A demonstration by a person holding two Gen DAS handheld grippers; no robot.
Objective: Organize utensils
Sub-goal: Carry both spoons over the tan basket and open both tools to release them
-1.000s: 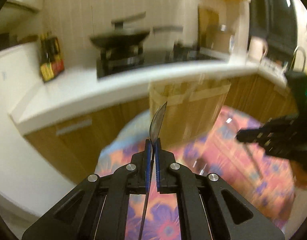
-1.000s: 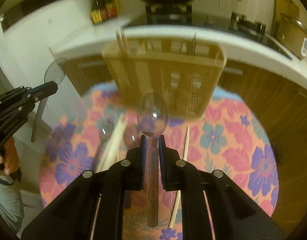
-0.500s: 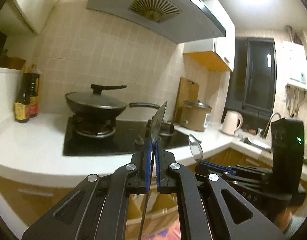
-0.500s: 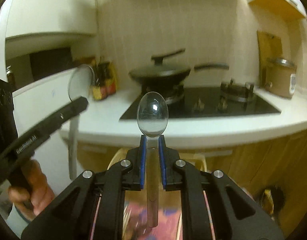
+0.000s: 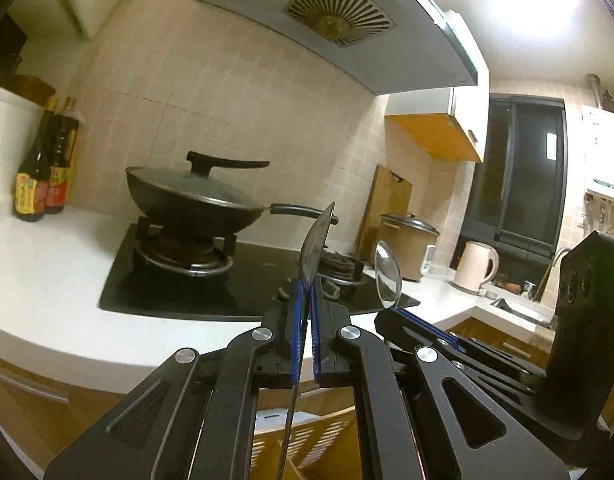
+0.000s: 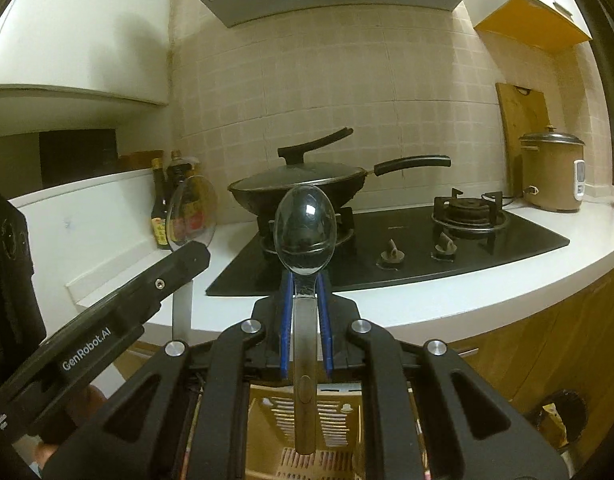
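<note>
Clamping a clear spoon (image 5: 314, 249) edge-on, the left gripper (image 5: 306, 300) points level across the counter (image 5: 47, 280) toward the wok (image 5: 187, 204). From the right wrist, the right gripper (image 6: 304, 300) pinches a second clear spoon (image 6: 305, 228) by its neck, bowl facing the camera, above a slatted utensil basket (image 6: 307, 412).

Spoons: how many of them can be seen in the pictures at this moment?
2. One spoon is clamped in the right gripper; the other spoon is clamped in the left gripper. More may lie hidden below, out of view.
</note>
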